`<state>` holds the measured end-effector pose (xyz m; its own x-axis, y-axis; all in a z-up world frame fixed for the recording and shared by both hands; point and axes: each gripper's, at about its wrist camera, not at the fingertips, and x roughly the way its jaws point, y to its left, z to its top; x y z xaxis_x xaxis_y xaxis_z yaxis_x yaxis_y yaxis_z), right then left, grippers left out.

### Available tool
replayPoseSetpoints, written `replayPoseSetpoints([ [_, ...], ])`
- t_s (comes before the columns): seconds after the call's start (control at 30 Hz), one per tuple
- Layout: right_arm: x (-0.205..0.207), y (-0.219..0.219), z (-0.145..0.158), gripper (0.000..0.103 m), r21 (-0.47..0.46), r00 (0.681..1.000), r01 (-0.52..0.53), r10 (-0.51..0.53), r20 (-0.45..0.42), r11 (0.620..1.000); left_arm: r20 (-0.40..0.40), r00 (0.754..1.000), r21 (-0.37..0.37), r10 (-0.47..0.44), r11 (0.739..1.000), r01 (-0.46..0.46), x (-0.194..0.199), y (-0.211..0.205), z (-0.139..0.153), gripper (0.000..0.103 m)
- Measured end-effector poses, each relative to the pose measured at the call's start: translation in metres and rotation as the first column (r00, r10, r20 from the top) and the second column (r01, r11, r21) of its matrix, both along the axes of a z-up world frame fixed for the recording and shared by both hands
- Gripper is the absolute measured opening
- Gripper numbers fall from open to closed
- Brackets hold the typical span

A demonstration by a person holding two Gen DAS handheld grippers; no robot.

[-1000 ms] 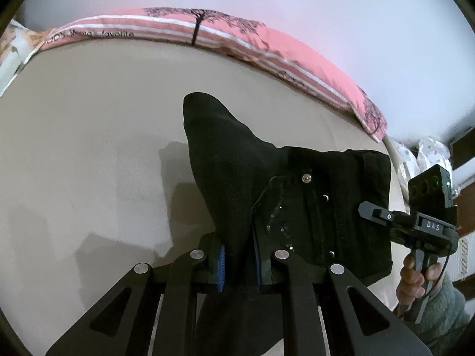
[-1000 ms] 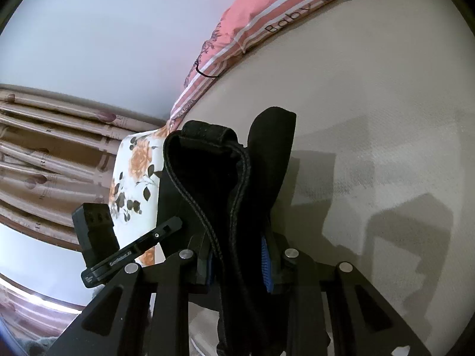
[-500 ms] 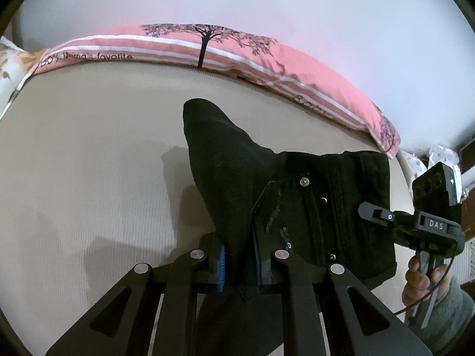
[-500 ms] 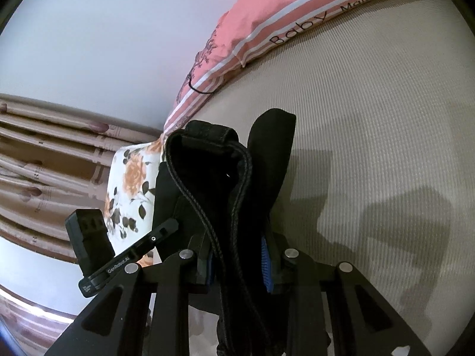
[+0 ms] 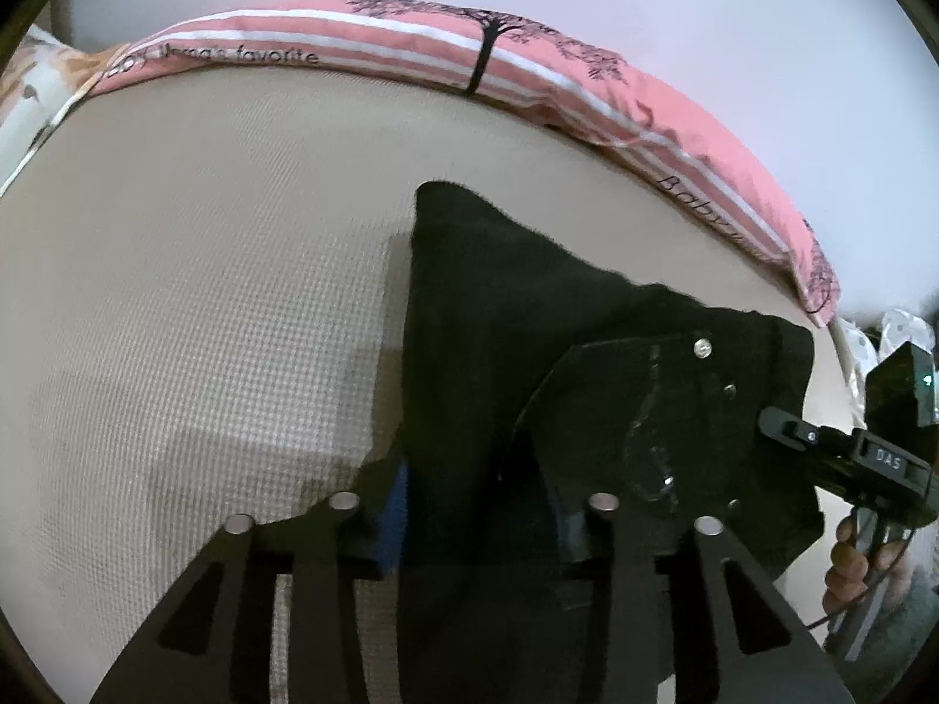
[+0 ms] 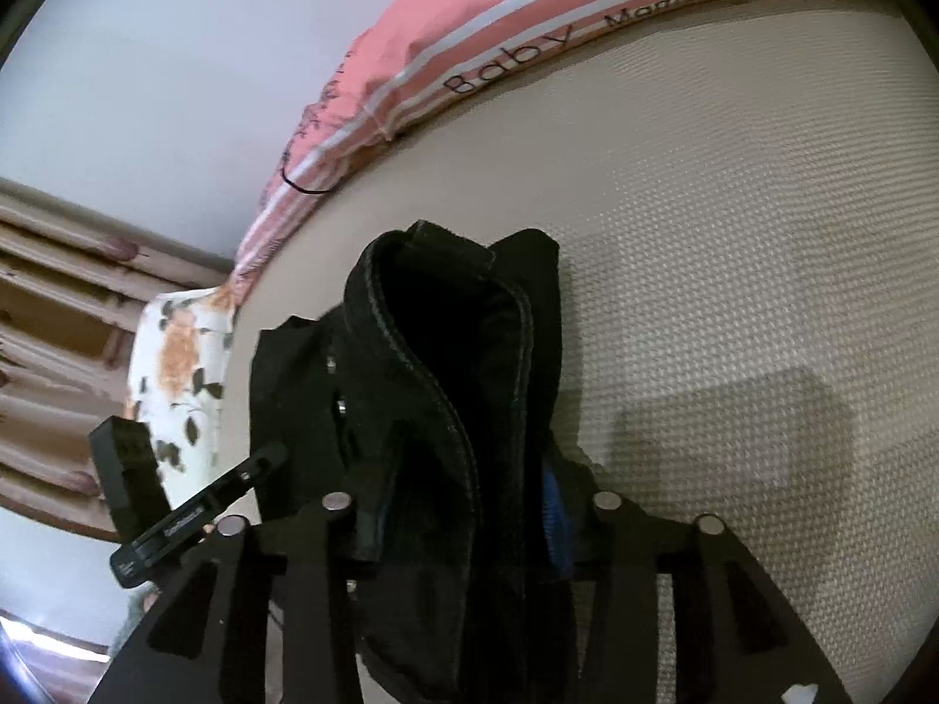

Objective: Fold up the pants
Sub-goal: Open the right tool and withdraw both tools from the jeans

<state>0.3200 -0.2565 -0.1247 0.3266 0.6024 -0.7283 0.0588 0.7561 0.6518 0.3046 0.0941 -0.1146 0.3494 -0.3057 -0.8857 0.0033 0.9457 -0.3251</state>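
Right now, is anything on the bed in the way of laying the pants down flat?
Nothing visible: the bedspread around the black pants is bare. The pink pillow lies along the far edge, apart from them.

Matt black denim pants (image 5: 505,340) with shiny metal rivets, beige waffle-textured bed (image 5: 205,305) cover, smooth pink striped cotton pillow (image 5: 411,41), matt black plastic fingers (image 5: 346,534)

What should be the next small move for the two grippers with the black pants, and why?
Probably draw both grippers back off the cloth. The left gripper and right gripper are opening, with the black pants between their jaws and already lying folded on the bed. Backing away slowly should keep the fold from being dragged open.
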Motion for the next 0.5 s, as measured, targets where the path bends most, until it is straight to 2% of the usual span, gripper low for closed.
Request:
replayPoseSetpoints([
  [0.2, -0.015, 0.003, 0.005, 0.044, -0.089, 1.000, 0.006, -0.005, 0.010, 0.996, 0.003, 1.000, 0.024, -0.002, 1.000, 0.002, -0.026, 0.002, -0.004, 0.057],
  [0.3, -0.029, 0.007, 0.012, 0.045, -0.137, 1.000, 0.003, 0.001, 0.030, 0.991, 0.012, 1.000, 0.060, 0.003, 0.998, -0.004, -0.041, 0.001, -0.001, 0.057],
  [0.5, -0.063, 0.013, 0.026, 0.048, -0.214, 0.998, -0.001, 0.013, 0.054, 0.977, 0.071, 0.997, 0.218, 0.030, 0.975, -0.045, -0.080, -0.006, 0.017, 0.057],
])
